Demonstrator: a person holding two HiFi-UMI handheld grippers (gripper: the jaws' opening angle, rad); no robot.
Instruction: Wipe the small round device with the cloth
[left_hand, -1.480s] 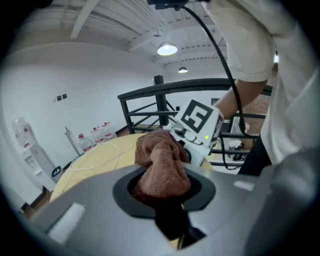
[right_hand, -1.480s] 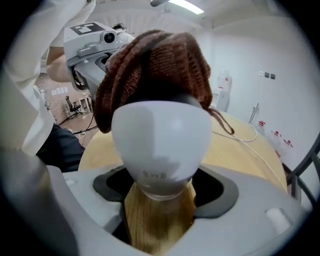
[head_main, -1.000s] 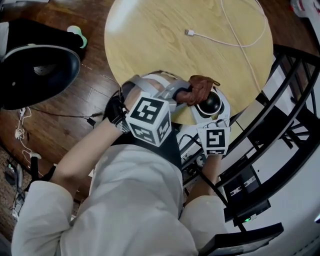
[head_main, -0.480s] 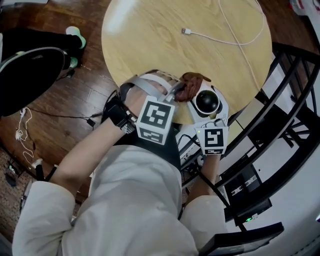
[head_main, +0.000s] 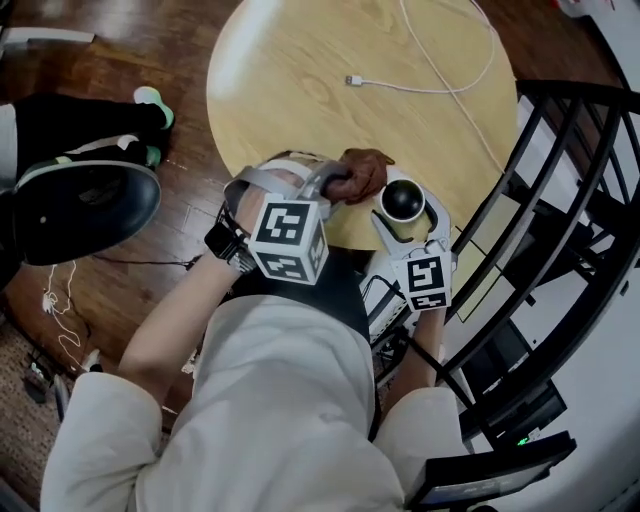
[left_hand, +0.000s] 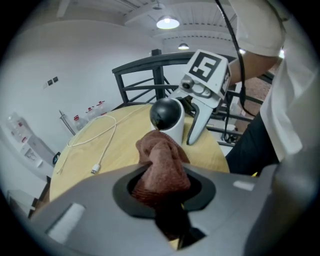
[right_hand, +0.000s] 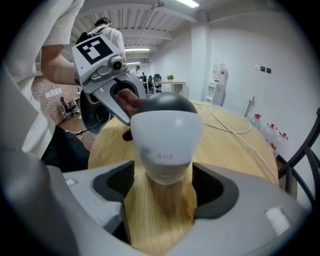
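Note:
The small round device (head_main: 403, 202), white with a black domed top, stands near the round table's (head_main: 290, 90) near edge. My right gripper (head_main: 408, 216) is shut on its white body (right_hand: 165, 142), one jaw on each side. A brown cloth (head_main: 360, 174) is bunched up just left of the device. My left gripper (head_main: 338, 186) is shut on the cloth (left_hand: 161, 162), which bulges out between its jaws. In the left gripper view the cloth's tip reaches the foot of the device (left_hand: 167, 117). The right gripper (left_hand: 200, 122) shows behind it there.
A white USB cable (head_main: 420, 75) loops across the far half of the table. A black metal railing (head_main: 560, 200) runs close along the right. A black office chair (head_main: 80, 205) stands on the wood floor at the left.
The cloth has come off the device's top and now sits at its left side. My left gripper drew back to the left with it. The right gripper kept its hold.

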